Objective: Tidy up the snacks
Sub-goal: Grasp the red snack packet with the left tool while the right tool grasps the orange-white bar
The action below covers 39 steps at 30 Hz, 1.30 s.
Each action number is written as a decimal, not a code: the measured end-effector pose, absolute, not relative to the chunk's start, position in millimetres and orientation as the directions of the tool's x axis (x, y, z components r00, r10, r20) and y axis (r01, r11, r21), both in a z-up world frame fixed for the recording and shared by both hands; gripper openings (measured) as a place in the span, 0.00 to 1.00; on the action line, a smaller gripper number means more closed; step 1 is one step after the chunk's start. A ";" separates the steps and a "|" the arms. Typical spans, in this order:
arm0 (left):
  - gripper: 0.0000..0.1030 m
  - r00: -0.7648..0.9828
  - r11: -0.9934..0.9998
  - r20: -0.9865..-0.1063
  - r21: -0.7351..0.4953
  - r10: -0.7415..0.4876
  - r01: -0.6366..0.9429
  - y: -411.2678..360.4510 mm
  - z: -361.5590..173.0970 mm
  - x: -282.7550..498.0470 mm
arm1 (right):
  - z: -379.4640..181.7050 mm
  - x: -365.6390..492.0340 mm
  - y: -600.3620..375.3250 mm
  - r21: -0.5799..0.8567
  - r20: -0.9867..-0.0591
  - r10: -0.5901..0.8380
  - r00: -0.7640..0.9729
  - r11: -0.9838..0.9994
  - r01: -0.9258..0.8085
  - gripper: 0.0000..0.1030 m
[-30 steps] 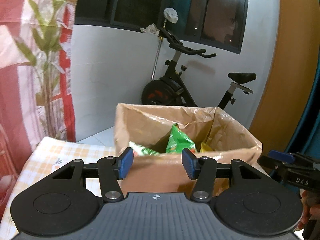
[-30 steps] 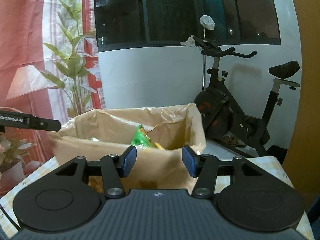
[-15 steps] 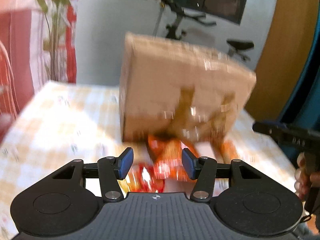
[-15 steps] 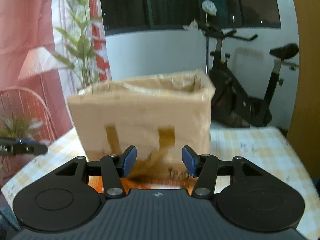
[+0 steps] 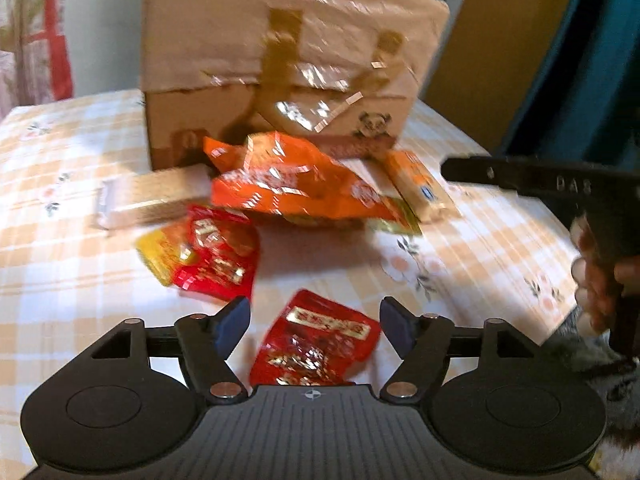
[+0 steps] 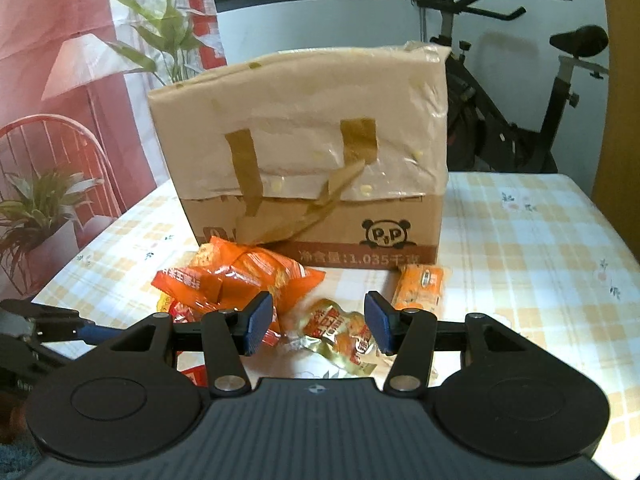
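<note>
A taped cardboard box [image 5: 280, 52] [image 6: 304, 152] stands on the checked tablecloth with snack packets scattered in front of it. My left gripper [image 5: 316, 324] hovers over a small red packet [image 5: 320, 340]; its jaws are opening and do not touch the packet. Beyond it lie another red packet [image 5: 220, 256], a large orange bag [image 5: 292, 180] [image 6: 248, 276], a beige wafer pack [image 5: 156, 196] and a small orange pack [image 5: 420, 184] [image 6: 420, 284]. My right gripper [image 6: 318, 324] stands open above a gold-and-orange packet [image 6: 340, 328], not gripping it.
The checked tablecloth [image 6: 520, 248] runs to an edge on the right. An exercise bike [image 6: 520, 92] stands behind the table, a red chair [image 6: 52, 148] and a potted plant [image 6: 36, 208] to the left. A hand [image 5: 600, 276] holds the other gripper at the left view's right side.
Both grippers have dropped and tilted down from the box's open top to the packets on the table. The left jaws have spread wider; the right jaws kept their gap.
</note>
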State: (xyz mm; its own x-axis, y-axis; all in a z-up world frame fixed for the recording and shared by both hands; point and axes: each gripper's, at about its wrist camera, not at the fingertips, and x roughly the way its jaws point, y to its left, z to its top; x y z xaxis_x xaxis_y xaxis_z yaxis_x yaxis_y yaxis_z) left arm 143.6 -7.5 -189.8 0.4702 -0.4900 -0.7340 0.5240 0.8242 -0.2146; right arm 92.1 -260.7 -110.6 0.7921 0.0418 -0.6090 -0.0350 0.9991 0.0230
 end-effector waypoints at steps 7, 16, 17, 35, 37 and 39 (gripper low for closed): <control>0.75 0.415 0.805 -0.777 -0.190 -0.473 0.562 -19.2 -206.0 137.9 | -112.2 94.5 -264.7 0.028 -0.613 0.041 0.789 0.999 -0.030 0.53; 0.75 0.461 0.834 -0.794 -0.102 -0.397 0.542 -24.6 -213.1 142.1 | -116.7 97.0 -266.2 0.038 -0.624 0.044 0.780 0.999 -0.026 0.53; 0.75 0.467 0.839 -0.794 -0.097 -0.390 0.535 -24.1 -213.0 143.0 | -116.9 97.2 -266.9 0.039 -0.624 0.044 0.780 0.999 -0.025 0.53; 0.55 0.550 0.892 -0.770 -0.054 -0.323 0.448 -13.8 -212.1 132.2 | -127.4 101.7 -274.3 0.063 -0.642 0.045 0.766 0.998 -0.005 0.53; 0.53 0.561 0.897 -0.761 -0.061 -0.325 0.437 -12.4 -210.4 133.4 | -128.4 101.7 -276.2 0.066 -0.643 0.042 0.765 0.998 0.001 0.53; 0.53 0.577 0.903 -0.749 -0.068 -0.327 0.424 -9.4 -206.8 133.7 | -129.4 102.0 -278.4 0.067 -0.643 0.036 0.765 0.998 0.009 0.53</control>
State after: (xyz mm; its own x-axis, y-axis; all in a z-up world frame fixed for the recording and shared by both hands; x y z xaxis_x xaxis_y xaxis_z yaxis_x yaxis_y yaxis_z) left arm 133.7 -9.4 -206.8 0.5769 -0.3265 -0.7487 0.4235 0.9034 -0.0676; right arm 102.0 -278.4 -129.4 0.7647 0.0362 -0.6433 0.0089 0.9977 0.0667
